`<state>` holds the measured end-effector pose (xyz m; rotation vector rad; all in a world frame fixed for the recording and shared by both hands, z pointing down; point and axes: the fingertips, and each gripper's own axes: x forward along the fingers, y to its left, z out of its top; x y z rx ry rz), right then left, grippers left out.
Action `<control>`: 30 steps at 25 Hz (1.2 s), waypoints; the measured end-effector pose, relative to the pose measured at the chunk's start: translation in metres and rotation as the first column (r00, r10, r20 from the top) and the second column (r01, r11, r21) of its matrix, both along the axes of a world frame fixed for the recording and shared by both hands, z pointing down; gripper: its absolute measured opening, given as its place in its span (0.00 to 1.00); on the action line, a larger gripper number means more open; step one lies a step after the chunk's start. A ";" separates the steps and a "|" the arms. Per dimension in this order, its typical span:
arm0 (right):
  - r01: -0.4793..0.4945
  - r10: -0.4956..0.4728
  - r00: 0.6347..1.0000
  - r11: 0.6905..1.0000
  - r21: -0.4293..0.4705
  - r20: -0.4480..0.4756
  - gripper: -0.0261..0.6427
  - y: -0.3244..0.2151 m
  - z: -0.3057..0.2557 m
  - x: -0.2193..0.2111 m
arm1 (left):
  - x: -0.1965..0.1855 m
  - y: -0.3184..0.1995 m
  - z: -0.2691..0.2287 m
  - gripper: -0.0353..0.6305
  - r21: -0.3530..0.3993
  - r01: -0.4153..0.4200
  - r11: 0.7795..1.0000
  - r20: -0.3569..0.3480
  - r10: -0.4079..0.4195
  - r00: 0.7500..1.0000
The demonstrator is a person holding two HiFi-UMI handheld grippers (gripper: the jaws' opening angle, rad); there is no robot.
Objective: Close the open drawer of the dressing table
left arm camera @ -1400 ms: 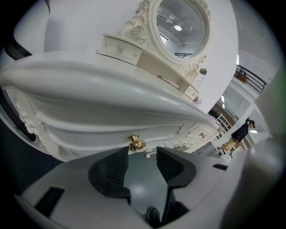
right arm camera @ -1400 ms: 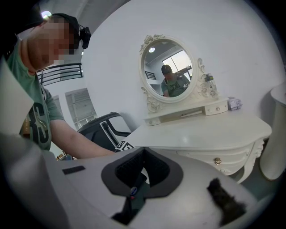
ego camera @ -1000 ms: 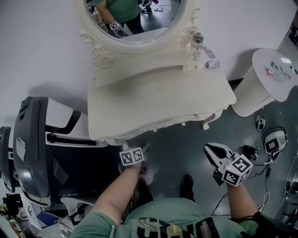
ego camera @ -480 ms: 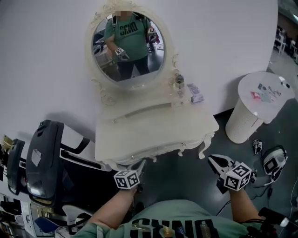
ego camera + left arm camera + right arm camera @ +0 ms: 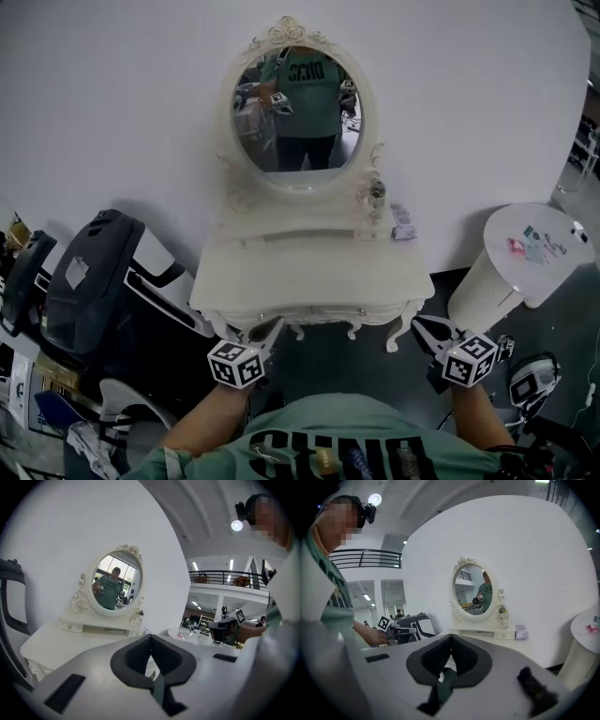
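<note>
The white dressing table (image 5: 309,267) stands against the wall under its oval mirror (image 5: 300,117). Its drawer (image 5: 309,311) looks pushed in flush with the front, though the steep head view shows only a sliver of it. Both tools hang in front of the table, clear of it. The left gripper (image 5: 267,333) has just been closing and its jaws now meet on nothing (the right gripper (image 5: 424,326) is clenched empty too)

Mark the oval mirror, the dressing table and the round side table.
oval mirror (image 5: 298,122), head view, centre of glass.
dressing table (image 5: 309,269), head view, bare top.
round side table (image 5: 548,277), head view, bare top.
</note>
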<state>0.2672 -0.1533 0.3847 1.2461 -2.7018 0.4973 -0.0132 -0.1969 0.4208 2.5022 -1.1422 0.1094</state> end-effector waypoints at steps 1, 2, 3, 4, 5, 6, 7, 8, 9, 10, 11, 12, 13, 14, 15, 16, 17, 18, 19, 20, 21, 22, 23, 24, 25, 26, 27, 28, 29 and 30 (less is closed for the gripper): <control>0.008 -0.008 1.000 1.000 -0.001 -0.006 0.06 -0.004 -0.001 -0.005 | -0.004 -0.001 -0.005 0.07 0.011 -0.002 1.000 -0.009 0.002 1.000; 0.014 -0.014 1.000 1.000 -0.002 -0.012 0.06 -0.009 -0.001 -0.010 | -0.008 -0.002 -0.009 0.07 0.018 -0.006 1.000 -0.023 0.006 1.000; 0.021 -0.021 1.000 1.000 -0.002 -0.019 0.06 -0.015 -0.002 -0.017 | -0.014 -0.005 -0.012 0.07 0.023 -0.008 1.000 -0.040 0.009 0.999; 0.027 -0.027 0.999 1.000 -0.002 -0.025 0.06 -0.022 -0.002 -0.025 | -0.020 -0.009 -0.015 0.07 0.026 -0.010 1.000 -0.058 0.012 0.998; 0.034 -0.034 0.999 0.999 0.002 -0.033 0.06 -0.029 -0.003 -0.033 | -0.026 -0.014 -0.017 0.07 0.030 -0.012 0.999 -0.074 0.014 0.997; 0.040 -0.040 0.998 0.999 0.008 -0.041 0.06 -0.037 -0.005 -0.042 | -0.033 -0.020 -0.018 0.07 0.035 -0.015 0.999 -0.087 0.018 0.996; 0.044 -0.043 0.998 0.999 0.016 -0.049 0.06 -0.046 -0.007 -0.052 | -0.041 -0.027 -0.020 0.07 0.042 -0.021 0.999 -0.096 0.025 0.995; 0.044 -0.042 0.997 0.999 0.025 -0.057 0.06 -0.055 -0.010 -0.061 | -0.048 -0.035 -0.022 0.07 0.053 -0.029 0.998 -0.102 0.034 0.994; 0.039 -0.037 0.997 0.999 0.033 -0.062 0.06 -0.066 -0.012 -0.070 | -0.056 -0.045 -0.025 0.07 0.066 -0.039 0.997 -0.104 0.045 0.994; 0.030 -0.028 0.998 0.999 0.039 -0.061 0.06 -0.078 -0.015 -0.079 | -0.064 -0.056 -0.028 0.07 0.080 -0.051 0.996 -0.102 0.059 0.993; 0.020 -0.017 0.998 0.999 0.041 -0.055 0.06 -0.091 -0.017 -0.089 | -0.073 -0.069 -0.032 0.07 0.093 -0.064 0.994 -0.097 0.073 0.993; 0.010 -0.009 0.999 0.999 0.041 -0.045 0.06 -0.104 -0.020 -0.101 | -0.082 -0.082 -0.036 0.07 0.104 -0.077 0.992 -0.092 0.087 0.992; 0.004 -0.003 0.999 0.999 0.044 -0.036 0.06 -0.118 -0.024 -0.113 | -0.092 -0.097 -0.042 0.07 0.114 -0.092 0.989 -0.090 0.102 0.991; 0.000 0.001 1.000 0.999 0.050 -0.030 0.06 -0.132 -0.028 -0.125 | -0.101 -0.113 -0.048 0.07 0.124 -0.107 0.987 -0.090 0.118 0.989; -0.004 0.005 1.000 0.998 0.059 -0.028 0.06 -0.146 -0.034 -0.137 | -0.110 -0.128 -0.055 0.07 0.132 -0.123 0.984 -0.092 0.135 0.987; -0.008 0.010 1.000 0.998 0.067 -0.026 0.06 -0.160 -0.039 -0.149 | -0.118 -0.142 -0.062 0.07 0.138 -0.139 0.981 -0.091 0.153 0.984; -0.014 0.015 1.000 0.997 0.074 -0.023 0.06 -0.173 -0.044 -0.159 | -0.125 -0.155 -0.068 0.07 0.144 -0.157 0.977 -0.087 0.170 0.981; -0.019 0.020 1.000 0.997 0.078 -0.020 0.06 -0.186 -0.048 -0.169 | -0.131 -0.166 -0.073 0.07 0.150 -0.175 0.973 -0.081 0.188 0.979; -0.023 0.024 1.000 0.997 0.080 -0.019 0.06 -0.197 -0.050 -0.177 | -0.138 -0.176 -0.077 0.07 0.154 -0.192 0.969 -0.075 0.205 0.976; -0.026 0.028 0.999 0.997 0.079 -0.021 0.06 -0.208 -0.050 -0.185 | -0.144 -0.185 -0.079 0.07 0.157 -0.206 0.966 -0.070 0.219 0.973; -0.031 0.032 0.999 0.997 0.075 -0.023 0.06 -0.219 -0.050 -0.193 | -0.150 -0.194 -0.079 0.07 0.157 -0.218 0.963 -0.070 0.231 0.971; -0.035 0.037 0.999 0.997 0.070 -0.022 0.06 -0.229 -0.049 -0.199 | -0.155 -0.204 -0.078 0.07 0.155 -0.226 0.962 -0.072 0.239 0.968; -0.040 0.042 0.999 0.997 0.064 -0.022 0.06 -0.239 -0.048 -0.205 | -0.160 -0.213 -0.077 0.07 0.151 -0.233 0.961 -0.076 0.246 0.966; -0.046 0.047 0.999 0.997 0.058 -0.021 0.06 -0.247 -0.046 -0.209 | -0.163 -0.221 -0.075 0.07 0.146 -0.239 0.960 -0.081 0.252 0.964; -0.051 0.053 0.998 0.997 0.054 -0.022 0.06 -0.255 -0.045 -0.213 | -0.166 -0.228 -0.072 0.07 0.138 -0.246 0.960 -0.085 0.258 0.962; -0.056 0.057 0.998 0.997 0.051 -0.024 0.06 -0.263 -0.045 -0.216 | -0.168 -0.234 -0.070 0.07 0.130 -0.253 0.959 -0.089 0.265 0.960; -0.059 0.060 0.998 0.997 0.049 -0.026 0.06 -0.271 -0.045 -0.217 | -0.169 -0.239 -0.068 0.07 0.124 -0.259 0.958 -0.089 0.271 0.958; -0.059 0.061 0.998 0.997 0.048 -0.028 0.06 -0.278 -0.045 -0.218 | -0.170 -0.245 -0.066 0.07 0.120 -0.265 0.957 -0.088 0.276 0.957; -0.057 0.059 0.998 0.997 0.048 -0.030 0.06 -0.286 -0.045 -0.219 | -0.170 -0.251 -0.066 0.07 0.119 -0.267 0.956 -0.086 0.278 0.957; -0.053 0.055 0.998 0.997 0.047 -0.031 0.06 -0.293 -0.045 -0.218 | -0.169 -0.256 -0.066 0.07 0.118 -0.267 0.957 -0.084 0.277 0.957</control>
